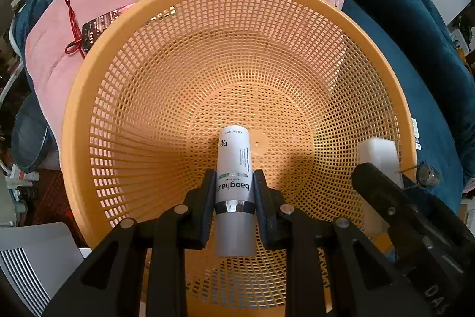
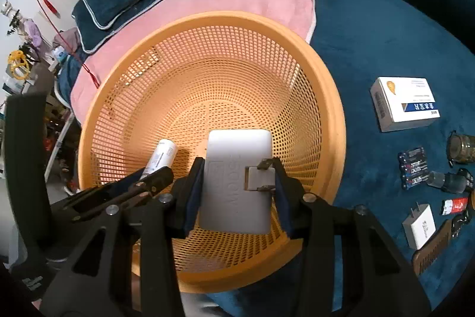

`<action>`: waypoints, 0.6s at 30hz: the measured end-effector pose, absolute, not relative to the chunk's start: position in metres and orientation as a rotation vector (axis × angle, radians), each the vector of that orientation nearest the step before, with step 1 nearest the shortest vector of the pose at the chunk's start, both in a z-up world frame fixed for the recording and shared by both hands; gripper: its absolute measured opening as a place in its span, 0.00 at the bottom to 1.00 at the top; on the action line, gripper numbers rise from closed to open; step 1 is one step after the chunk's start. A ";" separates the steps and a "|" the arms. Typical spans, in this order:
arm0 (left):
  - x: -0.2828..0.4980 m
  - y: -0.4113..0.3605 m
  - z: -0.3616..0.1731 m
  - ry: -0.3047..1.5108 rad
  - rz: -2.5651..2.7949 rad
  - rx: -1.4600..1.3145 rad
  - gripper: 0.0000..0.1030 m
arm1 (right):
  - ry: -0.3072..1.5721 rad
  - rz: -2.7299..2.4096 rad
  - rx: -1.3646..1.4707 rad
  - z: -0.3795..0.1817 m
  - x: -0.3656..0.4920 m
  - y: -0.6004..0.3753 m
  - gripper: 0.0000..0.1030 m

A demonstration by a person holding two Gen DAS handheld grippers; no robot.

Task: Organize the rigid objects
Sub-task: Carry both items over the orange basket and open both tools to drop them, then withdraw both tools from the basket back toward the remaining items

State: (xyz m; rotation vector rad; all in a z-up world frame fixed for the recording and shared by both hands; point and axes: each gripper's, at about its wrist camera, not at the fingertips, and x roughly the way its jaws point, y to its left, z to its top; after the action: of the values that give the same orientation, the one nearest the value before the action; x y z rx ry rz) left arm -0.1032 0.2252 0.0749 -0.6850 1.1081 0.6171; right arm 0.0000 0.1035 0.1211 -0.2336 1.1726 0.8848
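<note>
Left wrist view: left gripper (image 1: pixel 234 192) pinches a white tube (image 1: pixel 233 168), long axis pointing down into the orange basket (image 1: pixel 98 97).

Right wrist view: right gripper (image 2: pixel 237 183), angled downward, clamps a white charger (image 2: pixel 234 168) lengthwise over the basket, prongs facing up.

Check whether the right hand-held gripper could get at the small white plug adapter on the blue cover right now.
Probably not yet: the right hand-held gripper is shut on the white charger over the orange basket. The small white plug adapter itself lies uncovered.
</note>
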 end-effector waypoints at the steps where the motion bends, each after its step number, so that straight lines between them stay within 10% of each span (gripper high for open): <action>1: -0.103 0.226 0.075 1.107 0.624 -0.681 0.23 | 1.169 0.896 -0.223 0.122 0.001 0.102 0.44; 12: -0.115 0.232 0.086 1.033 0.680 -0.696 0.94 | 1.106 0.812 -0.267 0.136 0.007 0.093 0.84; 18: -0.113 0.233 0.089 1.035 0.665 -0.674 0.97 | 1.103 0.796 -0.268 0.138 0.009 0.084 1.00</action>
State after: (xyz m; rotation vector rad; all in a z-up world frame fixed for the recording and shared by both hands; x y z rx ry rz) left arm -0.1125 0.2333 0.0886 -0.6736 1.0354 0.6655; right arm 0.0089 0.0840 0.1383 -0.2683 1.1031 0.7960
